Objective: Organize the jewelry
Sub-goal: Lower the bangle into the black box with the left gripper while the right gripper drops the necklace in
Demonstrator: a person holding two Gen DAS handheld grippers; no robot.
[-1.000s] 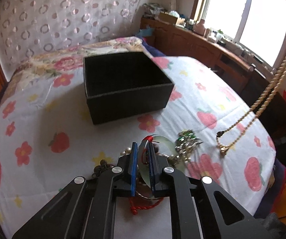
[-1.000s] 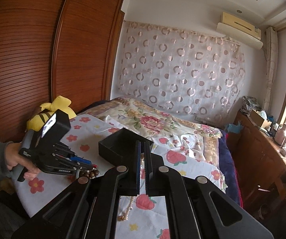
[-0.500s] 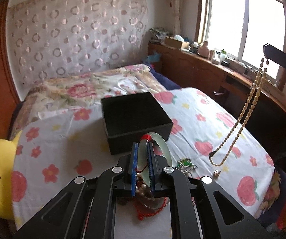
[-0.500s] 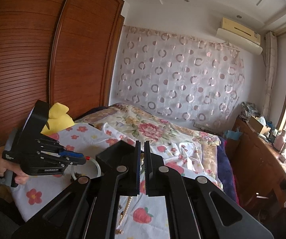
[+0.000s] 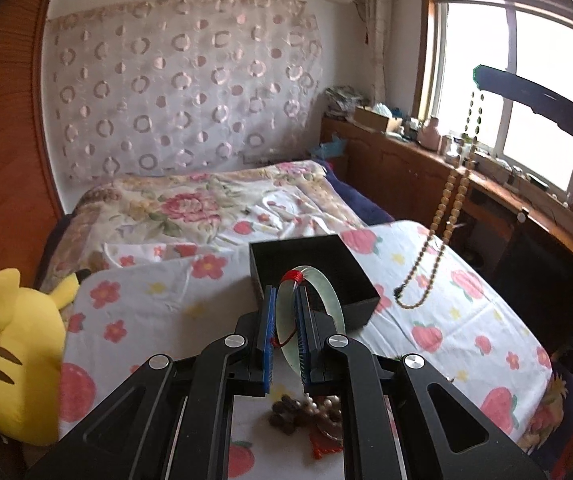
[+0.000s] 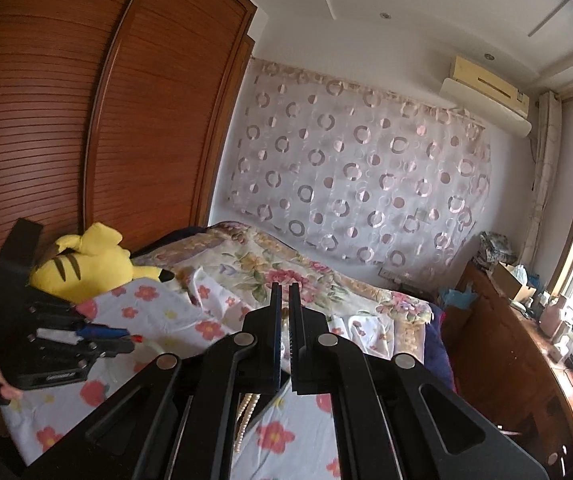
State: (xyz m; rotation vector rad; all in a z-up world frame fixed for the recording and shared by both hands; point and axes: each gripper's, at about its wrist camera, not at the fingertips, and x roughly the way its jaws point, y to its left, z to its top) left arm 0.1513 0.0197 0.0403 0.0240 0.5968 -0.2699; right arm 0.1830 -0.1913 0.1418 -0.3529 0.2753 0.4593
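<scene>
My left gripper (image 5: 285, 300) is shut on a pale green jade bangle (image 5: 328, 292) with a red thread wrap, held up in the air in front of the open black box (image 5: 326, 276) on the bedsheet. My right gripper (image 6: 284, 300) is shut on a long beige bead necklace (image 5: 446, 216), which hangs from it above and right of the box; part of the strand shows below the fingers (image 6: 246, 412). The right gripper appears at the upper right of the left wrist view (image 5: 482, 76). The left gripper also shows in the right wrist view (image 6: 126, 338).
More jewelry lies on the sheet under the left gripper: dark beads (image 5: 286, 412), pearls (image 5: 326, 402) and a red cord (image 5: 322, 444). A yellow plush toy (image 5: 14, 352) sits at the left. A wooden cabinet with clutter (image 5: 426, 160) runs along the window.
Both grippers have risen. The bangle has been lifted off the jewelry pile. The necklace has left the sheet and now hangs free nearer the box.
</scene>
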